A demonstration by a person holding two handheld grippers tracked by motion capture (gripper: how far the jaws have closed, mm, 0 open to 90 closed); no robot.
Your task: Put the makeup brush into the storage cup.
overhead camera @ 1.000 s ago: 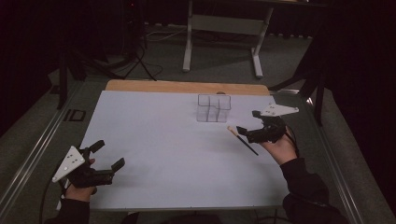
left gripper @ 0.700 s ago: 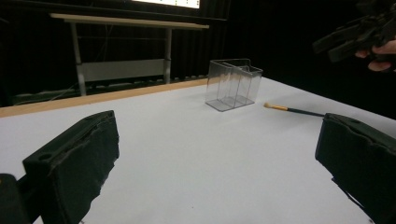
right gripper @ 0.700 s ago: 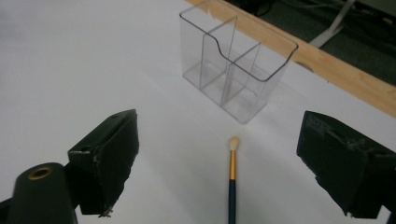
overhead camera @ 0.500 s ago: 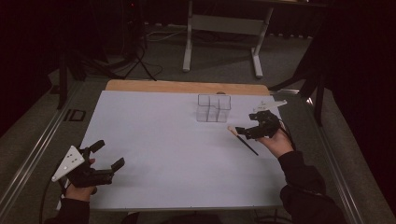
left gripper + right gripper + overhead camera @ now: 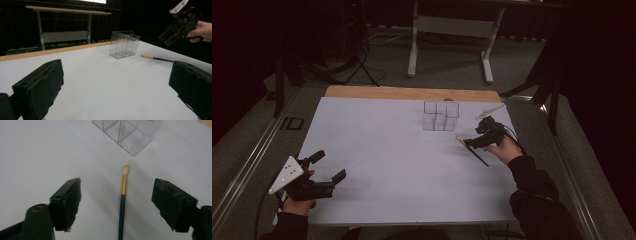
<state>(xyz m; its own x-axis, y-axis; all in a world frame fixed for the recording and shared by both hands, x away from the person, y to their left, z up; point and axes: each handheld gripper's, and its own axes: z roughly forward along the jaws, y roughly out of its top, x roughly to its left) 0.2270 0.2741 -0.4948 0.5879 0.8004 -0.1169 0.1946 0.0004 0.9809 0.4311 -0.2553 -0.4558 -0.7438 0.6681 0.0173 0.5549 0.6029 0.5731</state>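
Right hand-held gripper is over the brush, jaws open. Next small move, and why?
Probably lower the right hand-held gripper straight down and close on the paintbrush. Its jaws stand open on either side of the dark handle, which lies flat on the white table, bristles pointing toward the clear organizer. The left hand-held gripper sits open, far away.

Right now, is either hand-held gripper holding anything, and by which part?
Nothing is held. The right hand-held gripper is open above the paintbrush; the left hand-held gripper is open and empty.
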